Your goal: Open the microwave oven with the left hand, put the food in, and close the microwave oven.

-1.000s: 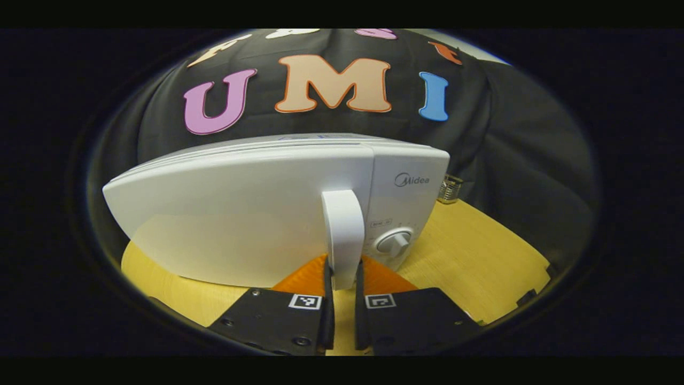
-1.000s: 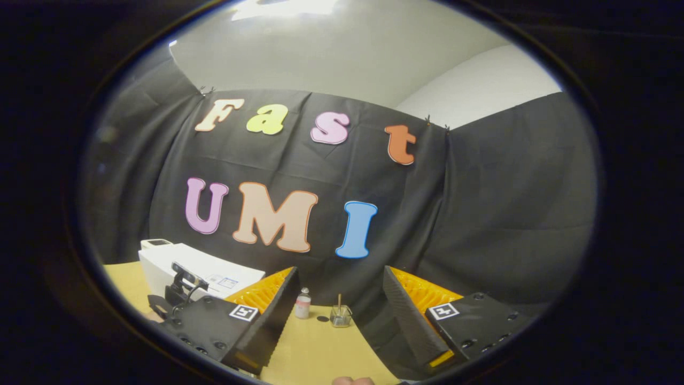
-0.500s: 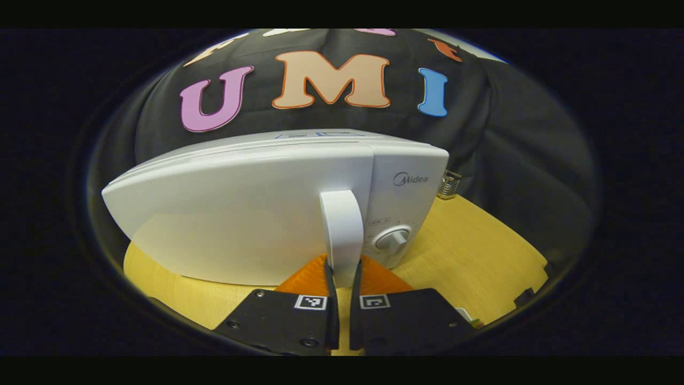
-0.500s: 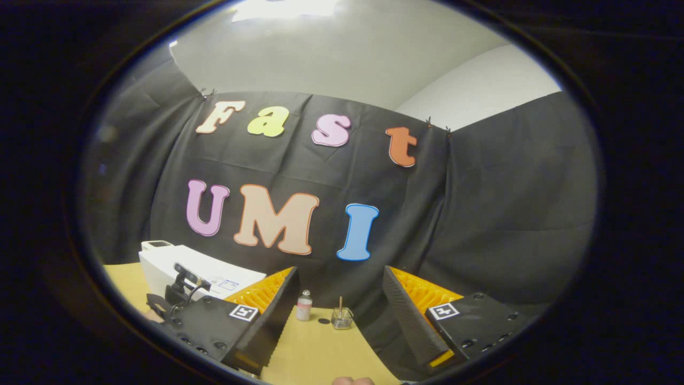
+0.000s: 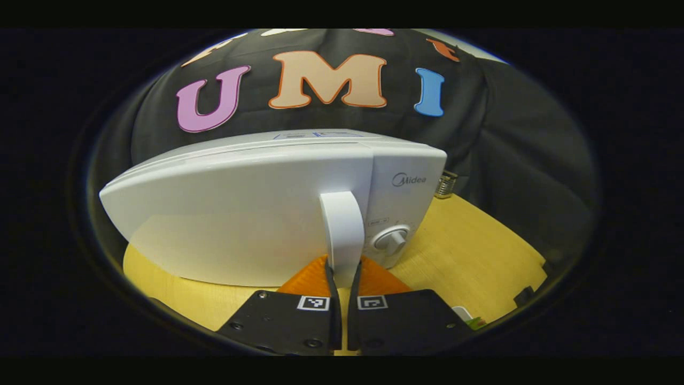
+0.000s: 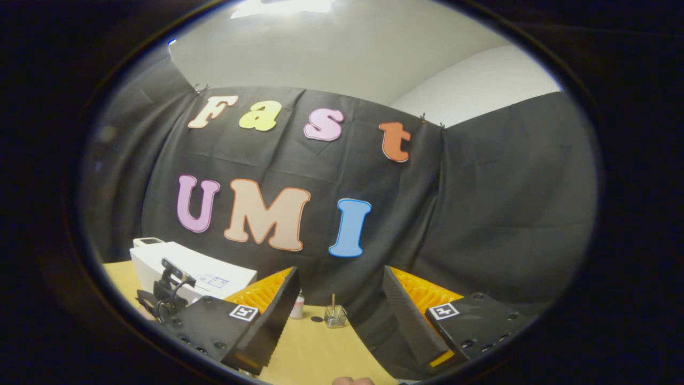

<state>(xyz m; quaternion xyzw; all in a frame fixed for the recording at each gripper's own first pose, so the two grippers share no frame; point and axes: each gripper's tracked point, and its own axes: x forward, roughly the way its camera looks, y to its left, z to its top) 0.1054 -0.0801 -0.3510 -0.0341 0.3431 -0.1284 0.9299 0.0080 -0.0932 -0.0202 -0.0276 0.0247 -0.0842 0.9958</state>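
Left gripper (image 5: 342,278): clamped on the white curved door handle (image 5: 342,235) of the white microwave oven (image 5: 256,203).
Right gripper (image 6: 339,299): fingers spread, gripping nothing.

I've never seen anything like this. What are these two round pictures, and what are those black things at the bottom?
No robot here: a person holds a two-finger gripper in each hand, with a camera riding on each. The left gripper view looks along the left gripper, whose jaws are closed on the white door handle of a microwave oven standing on a wooden table. The door looks closed. The right gripper view looks along the right gripper, jaws wide apart and holding nothing. Beyond it on the table stand a small bottle and a small glass jar.
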